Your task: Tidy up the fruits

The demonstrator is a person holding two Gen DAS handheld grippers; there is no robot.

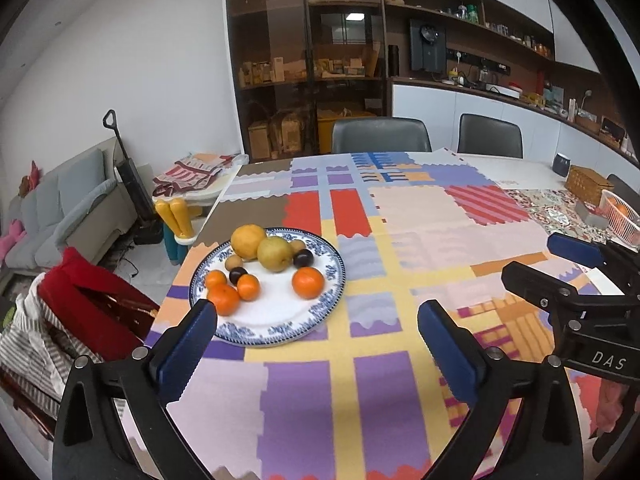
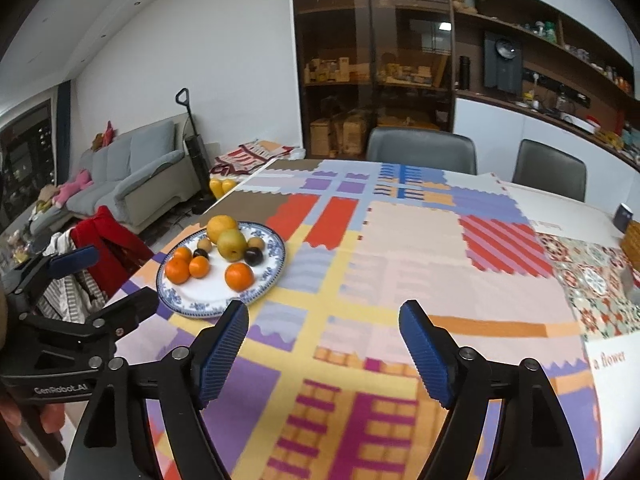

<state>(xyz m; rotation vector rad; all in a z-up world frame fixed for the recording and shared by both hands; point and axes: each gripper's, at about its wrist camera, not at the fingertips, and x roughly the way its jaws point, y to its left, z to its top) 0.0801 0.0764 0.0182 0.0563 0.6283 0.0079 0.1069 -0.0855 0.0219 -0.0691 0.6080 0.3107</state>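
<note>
The plate (image 1: 325, 312) of fruit (image 1: 276, 254) sits at the left of the worktop (image 1: 420, 208), on the patchwork cloth. Nearer, the left tool (image 1: 318, 320) gapes wide, empty. Beside it the right tool (image 2: 324, 322) is open too, holding nothing.

One blue-and-white plate (image 1: 320, 312) sits near the bench's left edge, and the fruit on it tallies like this: four orange mandarins (image 1: 307, 282), one big yellow citrus (image 1: 248, 241), one greenish-yellow pear (image 1: 275, 254). Two dark plums (image 1: 303, 258) are in there, and three small tan fruits (image 1: 233, 262). That makes eleven pieces on the one plate. Behind the bench's far edge, two grey chairs (image 1: 381, 135). At the right edge, one pink basket (image 1: 619, 216) and one wicker box (image 1: 589, 184).
</note>
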